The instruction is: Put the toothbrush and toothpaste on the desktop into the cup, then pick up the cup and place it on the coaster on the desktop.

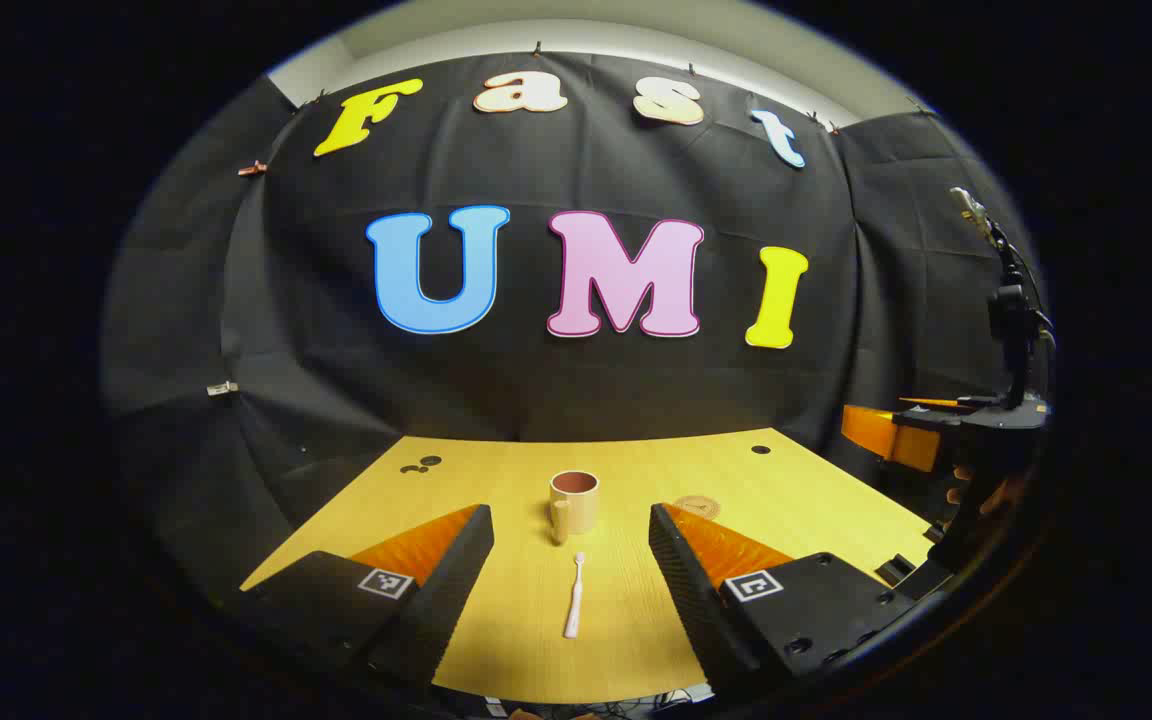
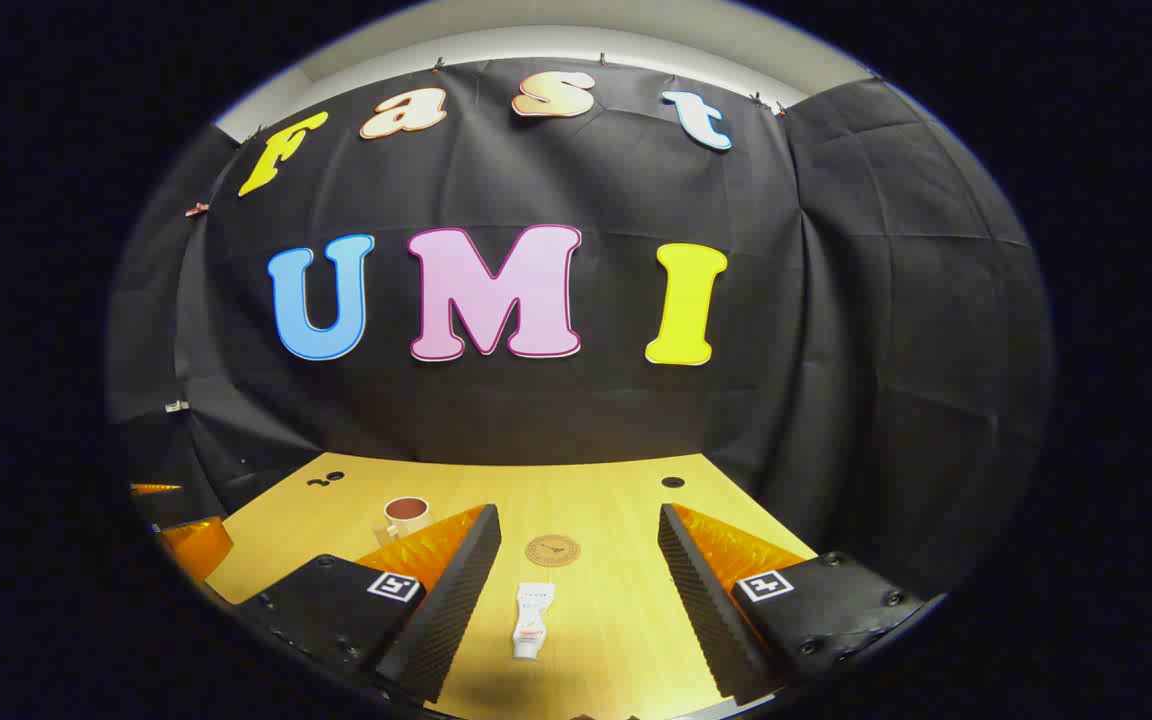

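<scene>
A: Wood-grain desk point(image 1: 496, 640), pale yellow. Left gripper view first: the left tongs point(image 1: 571, 580) are spread wide, nothing between the fingers point(image 1: 456, 580) but air, hovering above the near part of the desk.

B: And under the gap?

A: Toothbrush point(image 1: 574, 597), white to pale pink, lying flat. Its long axis runs near to far, one end pointing at the cup point(image 1: 574, 503), the other toward the near edge. I can't tell which end carries the bristles. The cup stands upright just past it, tan outside and reddish inside, handle facing the camera, opening up.

B: Coaster?

A: Round brown coaster point(image 1: 698, 506), flat, just right of the cup and partly hidden behind the right-hand finger. The other gripper point(image 1: 976, 440) shows at the far right edge, off the desk's side.

B: Right gripper view?

A: Right tongs point(image 2: 576, 590) also spread wide, holding nothing. Toothpaste point(image 2: 532, 620) lies flat in the gap, a white tube with red print, long axis near to far, cap end toward the camera, flat end toward the coaster point(image 2: 552, 550). The coaster sits beyond it, apart. The cup point(image 2: 405, 515) stands off to the left, half behind the left-hand finger.

B: Room to move?

A: Bare desk point(image 2: 616, 640) around each item, nothing crowding. A few small dark holes point(image 2: 672, 482) near the far edge. Black cloth wall point(image 2: 556, 420) right behind the far edge and wrapping both sides.
</scene>
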